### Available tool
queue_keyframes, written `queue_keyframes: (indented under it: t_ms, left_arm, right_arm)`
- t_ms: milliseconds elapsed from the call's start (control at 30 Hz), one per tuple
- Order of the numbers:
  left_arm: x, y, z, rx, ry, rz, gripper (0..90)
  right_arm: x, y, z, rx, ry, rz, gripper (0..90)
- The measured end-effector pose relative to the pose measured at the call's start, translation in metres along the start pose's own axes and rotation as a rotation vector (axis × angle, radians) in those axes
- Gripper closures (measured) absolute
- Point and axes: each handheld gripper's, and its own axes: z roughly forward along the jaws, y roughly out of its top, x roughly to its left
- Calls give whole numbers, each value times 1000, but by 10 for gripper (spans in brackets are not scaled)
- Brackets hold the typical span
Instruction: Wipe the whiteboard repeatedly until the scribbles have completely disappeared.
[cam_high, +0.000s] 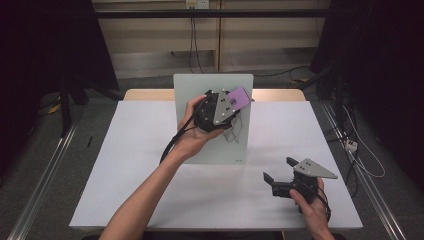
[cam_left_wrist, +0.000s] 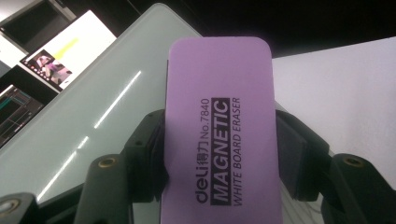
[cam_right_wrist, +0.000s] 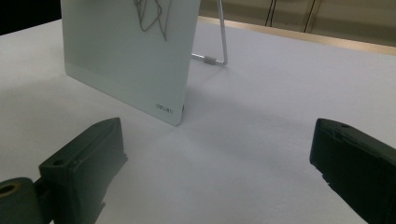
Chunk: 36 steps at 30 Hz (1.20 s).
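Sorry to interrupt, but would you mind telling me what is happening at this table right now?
A person holds a hand-held gripper in each hand. The left hand-held gripper is shut on a purple whiteboard eraser and holds it against the upper right part of a small glass whiteboard standing on the table. A dark scribble is still on the board. The right hand-held gripper rests to the right with its jaws open, holding nothing.

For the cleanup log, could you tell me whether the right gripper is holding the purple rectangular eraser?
No, the left gripper holds the purple rectangular eraser.
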Motion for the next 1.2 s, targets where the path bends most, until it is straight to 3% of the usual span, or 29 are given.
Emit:
queue_keyframes:
  t_ms: [467, 600, 1200]
  left_arm:
    - [-1, 0, 2, 11, 3, 1, 411]
    - [-1, -2, 2, 10, -17, -20, 411]
    - [-10, -10, 6, 17, -58, -14, 411]
  right_arm:
    - [1, 0, 0, 2, 2, -1, 28]
    - [1, 0, 0, 2, 0, -2, 28]
    - [1, -1, 0, 5, -3, -2, 28]
